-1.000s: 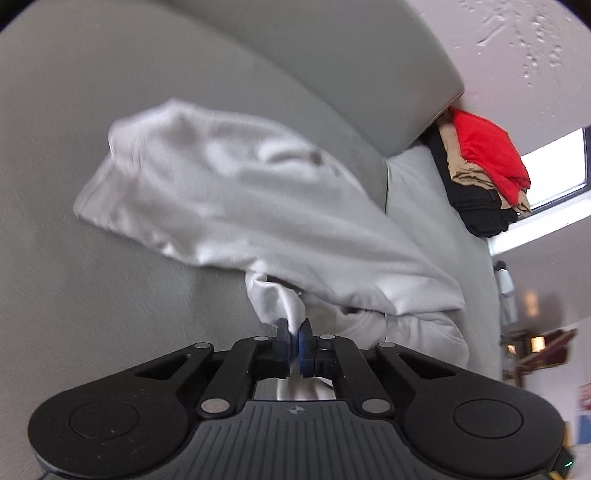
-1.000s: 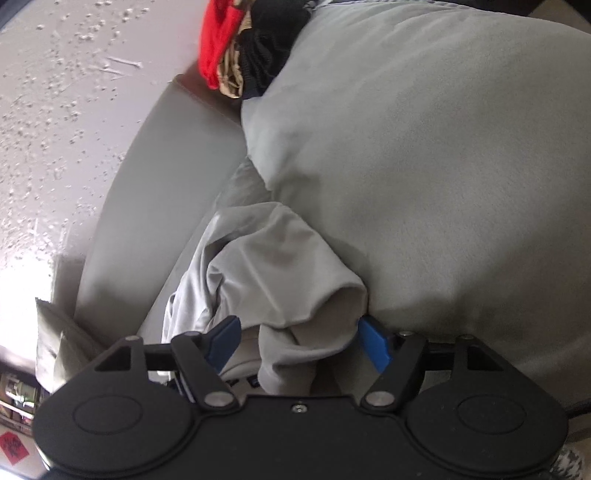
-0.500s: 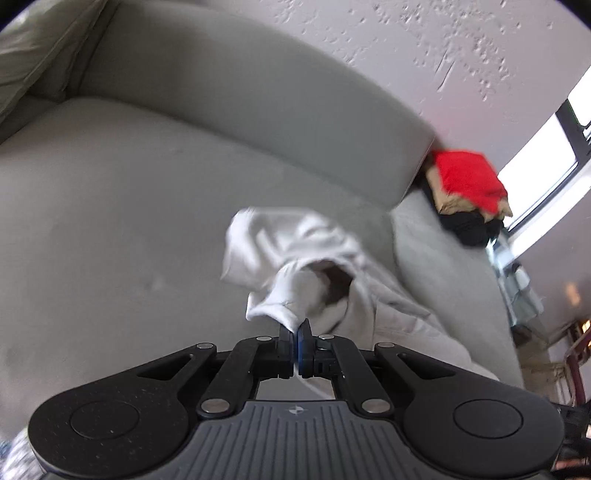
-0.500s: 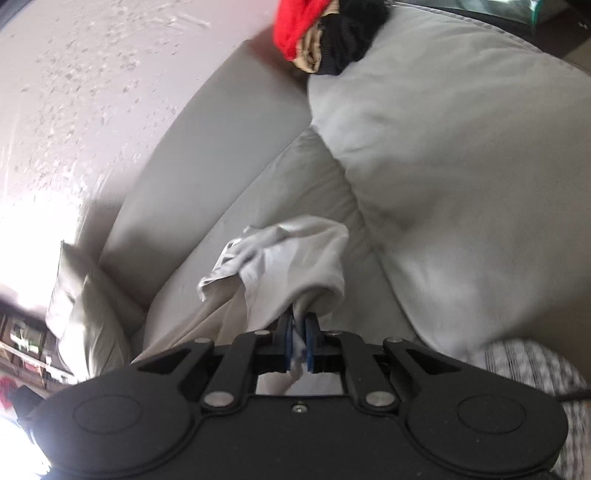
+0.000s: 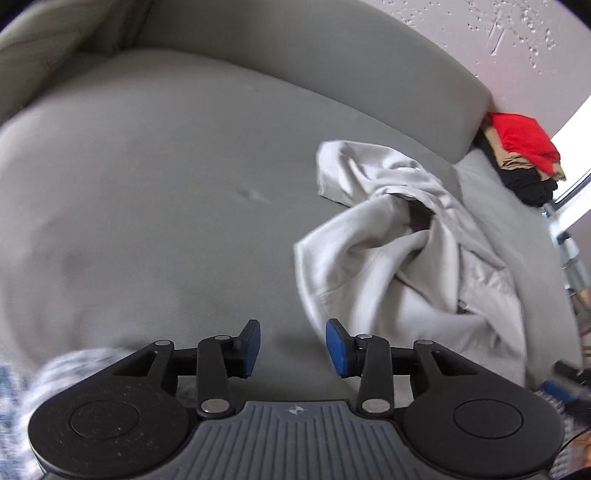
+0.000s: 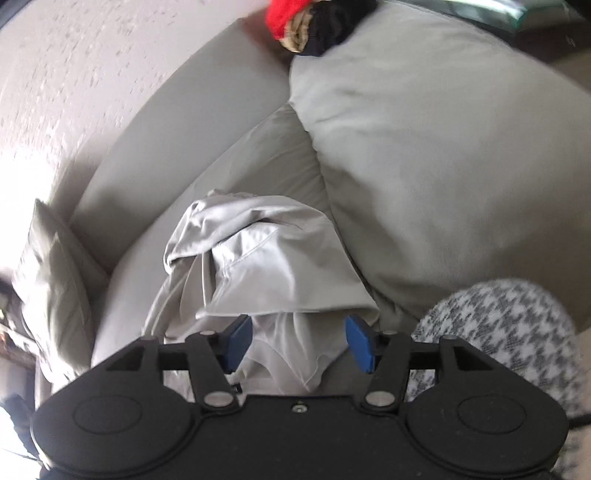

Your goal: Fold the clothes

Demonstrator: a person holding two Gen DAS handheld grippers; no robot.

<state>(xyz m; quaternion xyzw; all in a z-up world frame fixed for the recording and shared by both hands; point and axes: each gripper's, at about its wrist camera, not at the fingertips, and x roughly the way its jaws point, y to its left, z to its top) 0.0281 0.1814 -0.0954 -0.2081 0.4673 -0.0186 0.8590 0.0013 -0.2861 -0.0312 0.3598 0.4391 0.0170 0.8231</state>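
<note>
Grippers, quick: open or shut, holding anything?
Left gripper: open, empty, beside the light grey garment.
Right gripper: open, over the garment, gripping nothing.

The stacked clothes (image 6: 314,22) are blurred and cut off by the top edge.

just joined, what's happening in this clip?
A person with a handheld tool in each hand is folding laundry on a grey sofa. Right now neither tool holds anything: the left tool is open over bare cushion beside a crumpled light grey garment, and the right tool is open directly over the same garment. The garment lies rumpled and unfolded. A stack of red, tan and black clothes sits at the sofa's far end.
</note>
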